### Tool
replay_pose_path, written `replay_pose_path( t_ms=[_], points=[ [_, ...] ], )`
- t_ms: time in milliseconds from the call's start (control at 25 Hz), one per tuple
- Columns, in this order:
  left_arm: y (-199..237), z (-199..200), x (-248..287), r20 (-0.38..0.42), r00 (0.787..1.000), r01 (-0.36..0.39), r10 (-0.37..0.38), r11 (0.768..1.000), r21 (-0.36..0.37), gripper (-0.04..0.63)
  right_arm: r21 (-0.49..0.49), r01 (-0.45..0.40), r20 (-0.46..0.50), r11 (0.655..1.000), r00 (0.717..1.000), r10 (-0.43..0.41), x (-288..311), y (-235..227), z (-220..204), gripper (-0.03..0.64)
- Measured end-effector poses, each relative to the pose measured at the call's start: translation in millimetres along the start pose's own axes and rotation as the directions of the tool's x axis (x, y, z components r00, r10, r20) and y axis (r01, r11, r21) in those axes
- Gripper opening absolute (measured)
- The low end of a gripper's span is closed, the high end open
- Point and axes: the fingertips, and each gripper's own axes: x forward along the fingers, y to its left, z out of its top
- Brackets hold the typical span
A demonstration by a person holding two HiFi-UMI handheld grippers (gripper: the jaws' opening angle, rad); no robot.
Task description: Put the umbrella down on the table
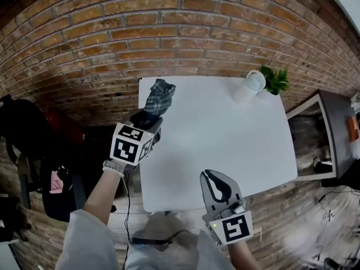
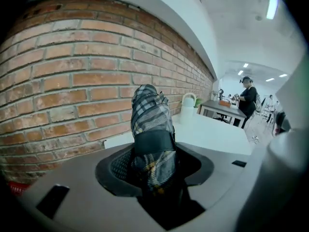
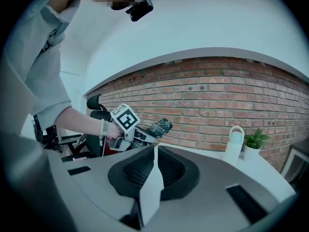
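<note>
A folded plaid umbrella (image 1: 159,97) with a black strap is clamped in my left gripper (image 1: 147,120), which is shut on its lower end. It hangs in the air over the far left corner of the white table (image 1: 225,139), tip towards the brick wall. In the left gripper view the umbrella (image 2: 150,124) sticks out from between the jaws of my left gripper (image 2: 153,153). Over the table's near edge my right gripper (image 1: 216,187) is shut and holds nothing. The right gripper view shows the left gripper (image 3: 140,135) with the umbrella (image 3: 160,127) ahead to the left.
A white bottle (image 1: 249,86) and a small potted plant (image 1: 275,79) stand at the table's far right corner. A black chair (image 1: 22,128) is on the floor at left. A grey side desk (image 1: 337,128) stands right. A person (image 2: 247,98) stands far off.
</note>
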Motion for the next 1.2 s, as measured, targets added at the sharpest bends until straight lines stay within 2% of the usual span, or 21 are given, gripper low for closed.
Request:
replay_pose_path(
  t_ms=[120, 320, 480, 640, 800, 920, 1080, 1200],
  points=[
    [8, -12, 34, -0.076, 0.997, 0.014, -0.016, 1.000, -0.025, 0.229, 0.018, 0.016, -0.018, 1.000, 1.000, -0.015, -3, -5, -9, 0.052],
    [26, -54, 83, -0.217, 0.976, -0.002, -0.026, 0.992, -0.130, 0.229, 0.031, 0.045, -0.043, 0.998, 0.998, -0.044, -8, -8, -24, 0.052],
    [43, -80, 107, -0.315, 0.949, -0.048, 0.008, 0.992, -0.120, 0.229, 0.040, 0.066, -0.070, 0.997, 0.996, -0.063, -9, -11, -35, 0.052],
    [49, -95, 121, -0.358, 0.934, -0.064, 0.014, 0.990, -0.127, 0.232, 0.045, 0.083, -0.091, 0.996, 0.993, -0.079, -10, -15, -42, 0.052],
    [50, -95, 128, -0.357, 0.934, -0.067, 0.016, 0.989, -0.132, 0.251, 0.047, 0.085, -0.097, 0.995, 0.992, -0.081, -9, -12, -45, 0.052],
    [51, -89, 125, -0.325, 0.945, -0.078, 0.034, 0.989, -0.123, 0.279, 0.047, 0.078, -0.099, 0.996, 0.992, -0.073, -7, -7, -46, 0.052],
    [51, -71, 108, -0.237, 0.970, -0.082, 0.056, 0.991, -0.102, 0.284, 0.034, 0.065, -0.096, 0.997, 0.993, -0.061, -5, -2, -39, 0.052],
    [48, -46, 84, -0.131, 0.989, -0.085, 0.072, 0.991, -0.099, 0.278, 0.021, 0.058, -0.078, 0.998, 0.995, -0.056, -4, -1, -32, 0.052]
  ],
)
